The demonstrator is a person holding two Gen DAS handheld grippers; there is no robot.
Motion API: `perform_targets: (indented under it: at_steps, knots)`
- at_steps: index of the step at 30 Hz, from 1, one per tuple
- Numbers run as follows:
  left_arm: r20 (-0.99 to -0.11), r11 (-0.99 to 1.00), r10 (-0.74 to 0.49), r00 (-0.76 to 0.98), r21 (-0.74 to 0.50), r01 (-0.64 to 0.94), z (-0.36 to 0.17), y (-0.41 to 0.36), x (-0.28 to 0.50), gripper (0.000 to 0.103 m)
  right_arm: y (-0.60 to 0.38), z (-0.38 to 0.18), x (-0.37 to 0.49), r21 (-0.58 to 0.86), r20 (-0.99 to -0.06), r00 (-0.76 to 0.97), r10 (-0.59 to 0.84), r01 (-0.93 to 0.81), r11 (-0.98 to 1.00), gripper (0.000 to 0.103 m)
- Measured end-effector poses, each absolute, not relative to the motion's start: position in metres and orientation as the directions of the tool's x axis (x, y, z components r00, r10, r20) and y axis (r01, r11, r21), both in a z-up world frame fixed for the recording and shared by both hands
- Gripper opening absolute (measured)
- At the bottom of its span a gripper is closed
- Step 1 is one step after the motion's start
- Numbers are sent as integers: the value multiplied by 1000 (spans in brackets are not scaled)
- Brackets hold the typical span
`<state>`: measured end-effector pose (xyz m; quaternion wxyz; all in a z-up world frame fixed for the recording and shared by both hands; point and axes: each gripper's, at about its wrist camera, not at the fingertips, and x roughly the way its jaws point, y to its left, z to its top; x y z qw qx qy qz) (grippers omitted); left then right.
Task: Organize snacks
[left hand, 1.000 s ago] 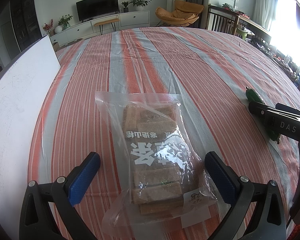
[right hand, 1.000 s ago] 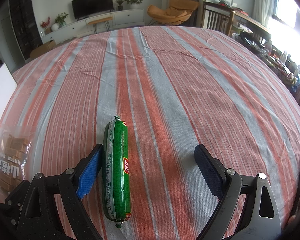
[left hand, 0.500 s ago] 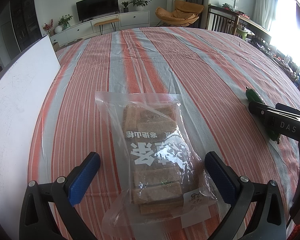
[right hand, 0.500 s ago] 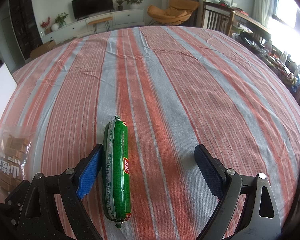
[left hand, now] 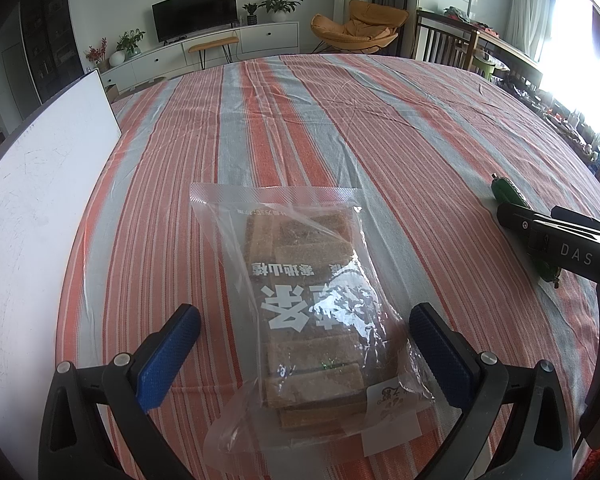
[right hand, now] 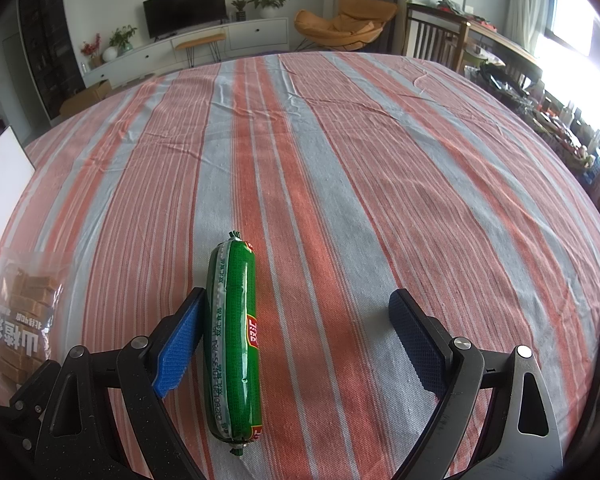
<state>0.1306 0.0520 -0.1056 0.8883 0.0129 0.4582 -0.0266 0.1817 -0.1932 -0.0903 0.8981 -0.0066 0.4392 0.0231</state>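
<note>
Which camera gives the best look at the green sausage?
The right wrist view. There the green sausage lies whole on the striped tablecloth between the open right tool's fingers, close to its left finger, label readable. The left wrist view shows only its ends at the far right, the middle hidden behind the right tool's black finger.

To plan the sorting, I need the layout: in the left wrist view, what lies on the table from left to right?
White board → clear bag of brown snack bars → green sausage, partly hidden behind the right gripper.
</note>
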Motion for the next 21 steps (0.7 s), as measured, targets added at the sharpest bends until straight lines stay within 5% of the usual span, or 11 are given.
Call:
perform_targets:
  at_steps: [10,21]
  knots:
    - [-875,994,-74,478,-28,102,-101,55,146,103,-193,-90,182,8,-789,613,36,-47,999,92]
    - [-885,970,-221,410,-241,4,-87,98,140,102,-200,-88,189,17,-809,585,59,-77,997,94]
